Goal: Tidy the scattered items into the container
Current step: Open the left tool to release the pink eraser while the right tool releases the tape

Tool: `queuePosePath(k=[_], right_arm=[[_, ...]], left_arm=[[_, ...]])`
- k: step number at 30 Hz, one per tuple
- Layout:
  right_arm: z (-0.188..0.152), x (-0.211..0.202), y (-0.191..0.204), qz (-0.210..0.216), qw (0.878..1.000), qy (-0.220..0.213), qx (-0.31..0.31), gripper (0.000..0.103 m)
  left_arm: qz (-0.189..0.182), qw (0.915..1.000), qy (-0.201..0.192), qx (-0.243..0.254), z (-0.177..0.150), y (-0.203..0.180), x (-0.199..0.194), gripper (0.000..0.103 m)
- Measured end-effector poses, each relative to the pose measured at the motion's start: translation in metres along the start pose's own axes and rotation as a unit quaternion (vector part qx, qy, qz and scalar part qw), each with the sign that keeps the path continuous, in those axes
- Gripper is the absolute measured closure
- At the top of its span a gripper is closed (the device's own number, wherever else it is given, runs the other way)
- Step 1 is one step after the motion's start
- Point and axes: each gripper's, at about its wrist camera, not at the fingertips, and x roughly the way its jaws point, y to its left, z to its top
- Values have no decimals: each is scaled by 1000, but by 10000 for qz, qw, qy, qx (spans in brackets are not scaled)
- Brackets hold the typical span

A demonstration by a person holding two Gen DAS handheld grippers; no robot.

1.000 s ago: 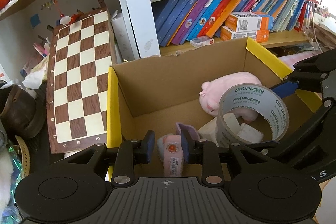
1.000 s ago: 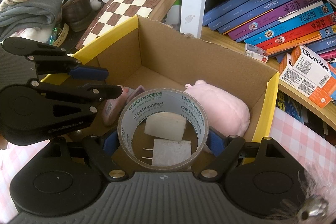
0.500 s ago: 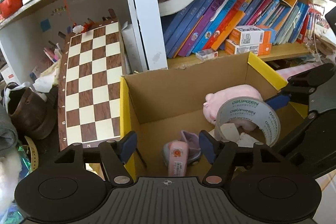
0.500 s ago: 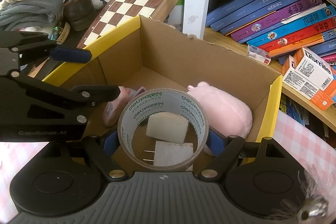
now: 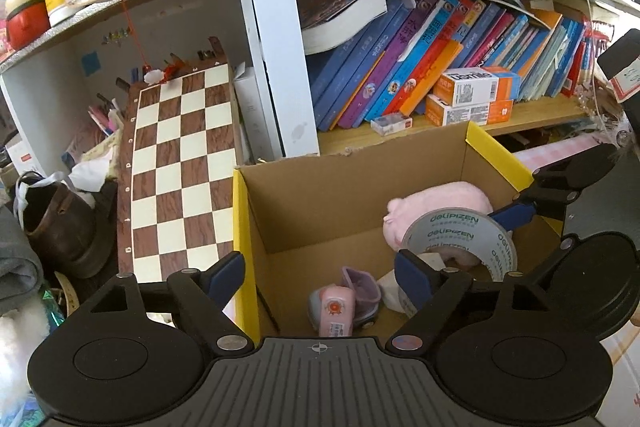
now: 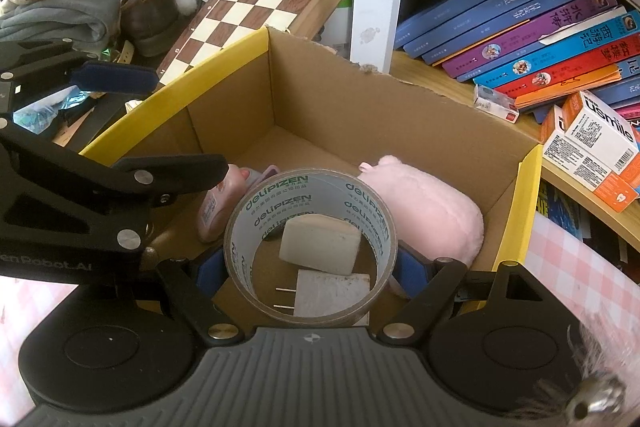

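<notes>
Before crowded bookshelves (image 5: pixel 440 67), left claw (image 5: pixel 320 279) is opening, empty; right claw (image 6: pixel 310 267) grips tape roll (image 6: pixel 310 251) over box (image 6: pixel 400 115).

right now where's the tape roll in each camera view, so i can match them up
Left wrist view: the tape roll sits at the right, over the cardboard box, between the right gripper fingers.
Right wrist view: the tape roll is at bottom centre, clamped by the right gripper.
Shared landmark: the pink plush toy lies in the box just behind the roll.
</notes>
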Motion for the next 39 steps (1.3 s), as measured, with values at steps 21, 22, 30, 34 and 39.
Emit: queuePosePath(k=[21,22,30,34,39], right_arm=[[0,3,0,-55,10000,5,-31,19],[0,3,0,-54,10000,11,-28,19],[-1,-5,-4,-74,9999,-57,145,16],[1,-15,-4,-132,9997,-176,143,13],[1,-31,-5,-190,9992,-316,182,12]], left_arm=[[-34,10000,-84,-35,1,-1,-2,14],[-43,9999,-87,-62,1,0,-2,14],[-73,9998,-186,-56,6,-3,-9,14],[-49,9996,-282,-86,9,-4,-19,13],[-24,9991,-398,-149,10,-4,-32,9]])
